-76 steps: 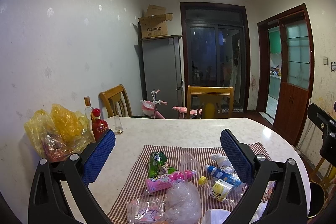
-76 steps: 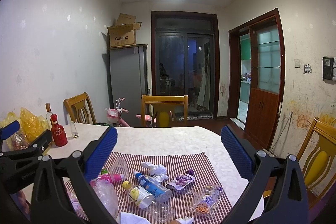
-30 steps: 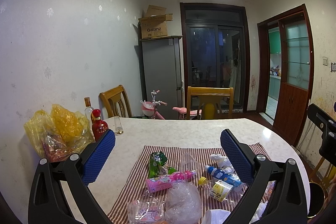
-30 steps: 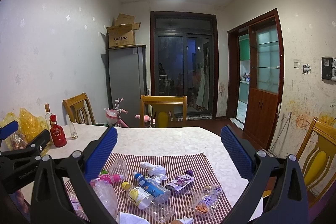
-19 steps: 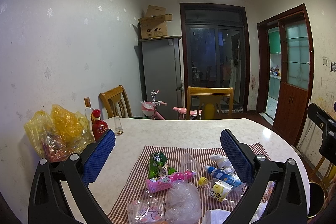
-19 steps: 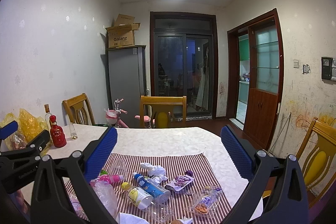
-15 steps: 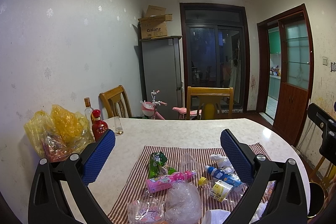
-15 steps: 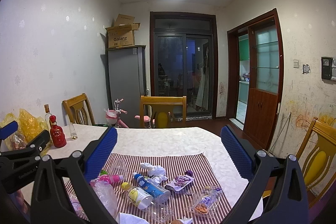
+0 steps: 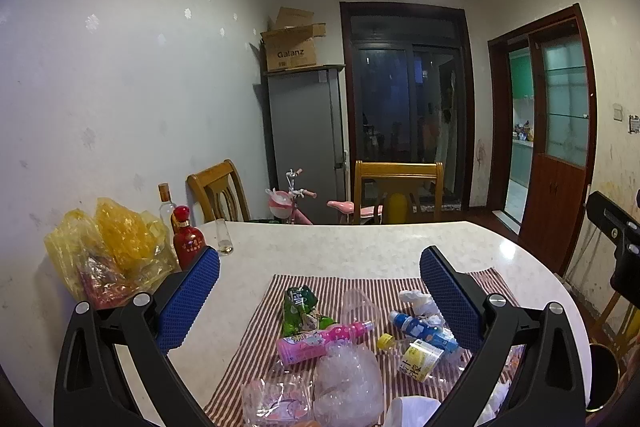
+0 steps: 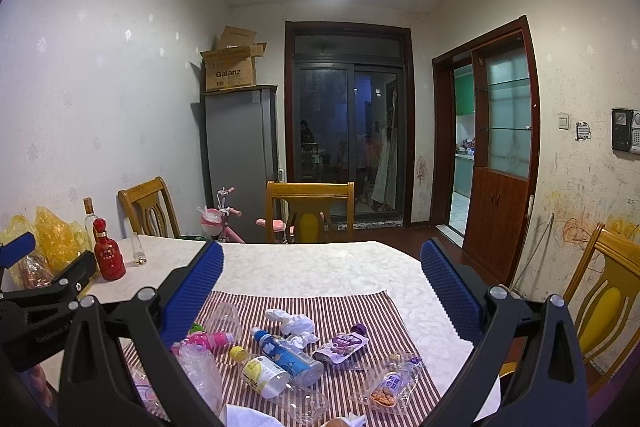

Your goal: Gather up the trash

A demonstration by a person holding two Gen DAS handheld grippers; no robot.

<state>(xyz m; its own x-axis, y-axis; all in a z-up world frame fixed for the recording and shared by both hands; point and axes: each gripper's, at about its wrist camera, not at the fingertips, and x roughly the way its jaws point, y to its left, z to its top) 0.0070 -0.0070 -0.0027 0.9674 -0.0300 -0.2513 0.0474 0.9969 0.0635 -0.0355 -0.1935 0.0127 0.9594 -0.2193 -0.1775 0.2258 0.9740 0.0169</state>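
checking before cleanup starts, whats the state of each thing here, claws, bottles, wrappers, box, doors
left claw: open, holding nothing
right claw: open, holding nothing
pink bottle: lying on its side, capped
blue bottle: lying on its side on the striped mat
crumpled tissue: balled up on the mat
purple pouch: lying flat
red bottle: upright, capped
cardboard box: flaps open
kitchen door: open

Two fisheye views look forward from above the near edge of a dining table (image 9: 320, 255), both facing the dark glass door (image 9: 404, 107) at 12 o'clock. The left wrist view sits left of the right wrist view. Both share the striped mat (image 10: 344, 311), the wooden chair (image 10: 310, 211) and the grey fridge (image 9: 306, 139).
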